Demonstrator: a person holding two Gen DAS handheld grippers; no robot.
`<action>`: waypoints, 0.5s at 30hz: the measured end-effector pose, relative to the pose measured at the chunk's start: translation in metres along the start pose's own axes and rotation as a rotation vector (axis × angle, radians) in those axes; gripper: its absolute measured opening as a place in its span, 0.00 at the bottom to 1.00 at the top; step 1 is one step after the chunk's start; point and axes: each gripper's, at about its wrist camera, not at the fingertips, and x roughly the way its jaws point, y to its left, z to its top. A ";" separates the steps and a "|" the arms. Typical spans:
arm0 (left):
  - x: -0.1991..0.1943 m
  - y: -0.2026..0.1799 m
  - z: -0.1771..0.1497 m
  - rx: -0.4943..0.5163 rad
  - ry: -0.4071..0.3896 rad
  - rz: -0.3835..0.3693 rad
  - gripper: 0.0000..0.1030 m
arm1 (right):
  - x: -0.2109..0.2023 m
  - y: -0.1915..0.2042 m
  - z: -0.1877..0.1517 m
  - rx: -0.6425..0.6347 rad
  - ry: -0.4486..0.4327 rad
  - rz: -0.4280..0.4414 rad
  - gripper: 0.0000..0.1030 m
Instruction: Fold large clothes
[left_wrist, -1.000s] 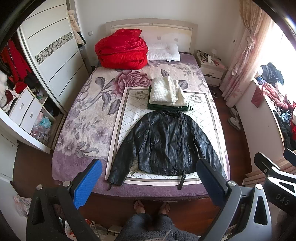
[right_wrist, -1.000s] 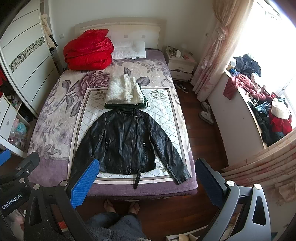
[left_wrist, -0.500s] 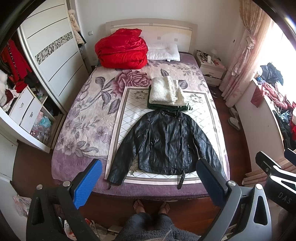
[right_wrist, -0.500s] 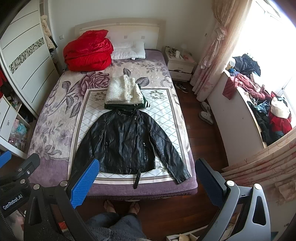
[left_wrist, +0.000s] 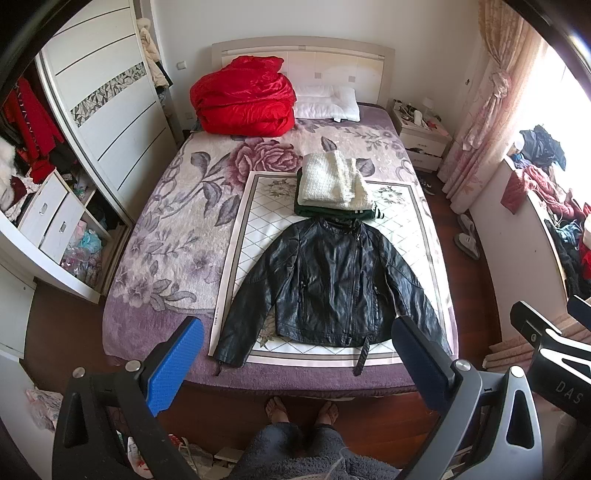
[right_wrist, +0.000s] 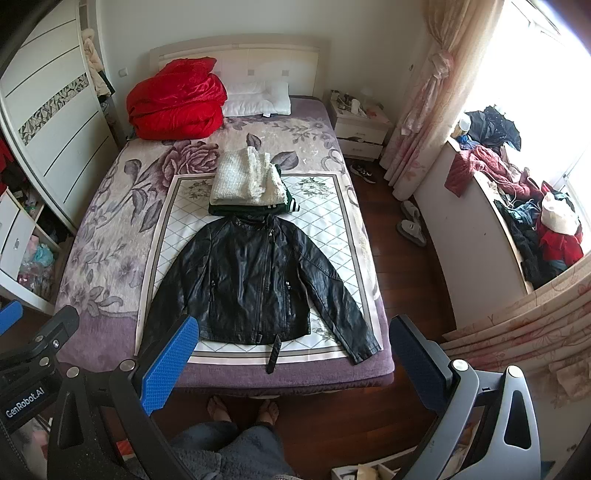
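A black leather jacket lies spread flat, front up, sleeves out, on the white diamond-pattern mat at the foot of the bed; it also shows in the right wrist view. Behind its collar sits a stack of folded clothes, cream on dark green, also in the right wrist view. My left gripper is open and empty, held high above the bed's foot. My right gripper is open and empty too, beside it.
A red quilt and a white pillow lie at the headboard. A wardrobe stands left, a nightstand and curtains right. A counter heaped with clothes runs along the window. The person's bare feet are on the wood floor.
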 end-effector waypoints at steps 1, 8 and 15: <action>0.001 0.001 0.000 0.001 0.000 -0.001 1.00 | 0.001 -0.001 0.000 0.000 0.000 0.000 1.00; 0.001 0.000 0.000 0.002 -0.002 -0.001 1.00 | 0.002 0.001 0.000 0.001 0.000 0.002 1.00; 0.003 0.002 -0.001 0.002 0.004 -0.004 1.00 | -0.001 -0.003 0.003 0.002 0.004 0.002 1.00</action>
